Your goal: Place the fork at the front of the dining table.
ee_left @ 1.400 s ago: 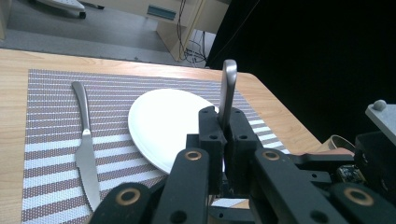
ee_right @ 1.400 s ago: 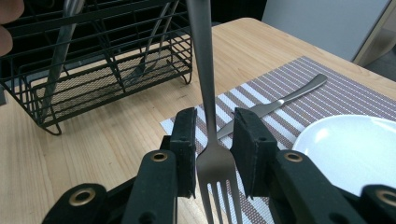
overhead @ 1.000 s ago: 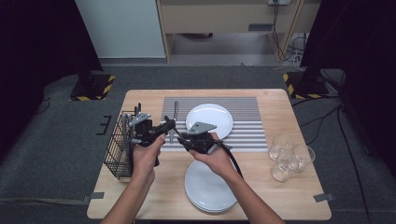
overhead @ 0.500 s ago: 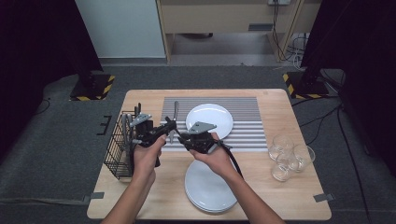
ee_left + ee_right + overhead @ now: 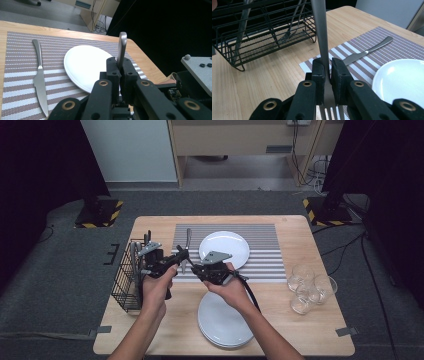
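At the far left of the table stands a black wire basket with some cutlery standing in it. Just beside it is the left gripper. Its jaws are pressed tight on the handle end of a fork, which sticks up between them in the left gripper view. The right gripper comes next, very close to the left one. In the right gripper view its jaws are pinched on the fork too, near the prongs. So both grippers hold the same fork, up above the striped mat, and the fork's long shape runs from one gripper across to the other.

A knife lies flat on the mat, to the left of the white plate. The bare spot for a fork is on the right side of that plate, so the right hand looks nearer to it. I think the left gripper should let go, so the right one can carry the fork over. More plates sit stacked near the front, and glasses stand at the far right.
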{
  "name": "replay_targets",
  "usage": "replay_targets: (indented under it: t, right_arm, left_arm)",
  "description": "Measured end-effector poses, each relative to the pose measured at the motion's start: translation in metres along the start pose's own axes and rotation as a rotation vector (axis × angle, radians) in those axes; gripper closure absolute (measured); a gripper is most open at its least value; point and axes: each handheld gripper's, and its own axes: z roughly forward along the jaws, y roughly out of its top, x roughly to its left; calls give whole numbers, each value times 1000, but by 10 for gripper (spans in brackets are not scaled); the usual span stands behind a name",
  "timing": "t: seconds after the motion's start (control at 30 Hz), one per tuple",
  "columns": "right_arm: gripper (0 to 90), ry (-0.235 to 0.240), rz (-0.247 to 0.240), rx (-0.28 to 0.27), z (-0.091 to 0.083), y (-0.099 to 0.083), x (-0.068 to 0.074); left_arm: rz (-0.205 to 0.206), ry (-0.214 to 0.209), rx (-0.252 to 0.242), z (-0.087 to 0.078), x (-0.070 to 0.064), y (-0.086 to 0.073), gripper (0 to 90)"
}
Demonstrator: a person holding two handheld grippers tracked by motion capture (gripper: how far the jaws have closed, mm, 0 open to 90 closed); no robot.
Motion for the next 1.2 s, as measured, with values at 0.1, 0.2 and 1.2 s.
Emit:
replay_targets:
  t: [0.1, 0.2, 1.2]
  right_arm:
    - [821, 1, -2, 1, -1, -1, 0]
    - [827, 1, -6, 6, -2, -1, 0]
    - [859, -4, 0, 3, -13, -8, -3]
  left_arm:
    - [2, -1, 3, 1, 0, 0, 869]
    - [9, -2, 4, 2, -1, -1, 868]
    - [16, -16, 20, 12, -4, -2, 833]
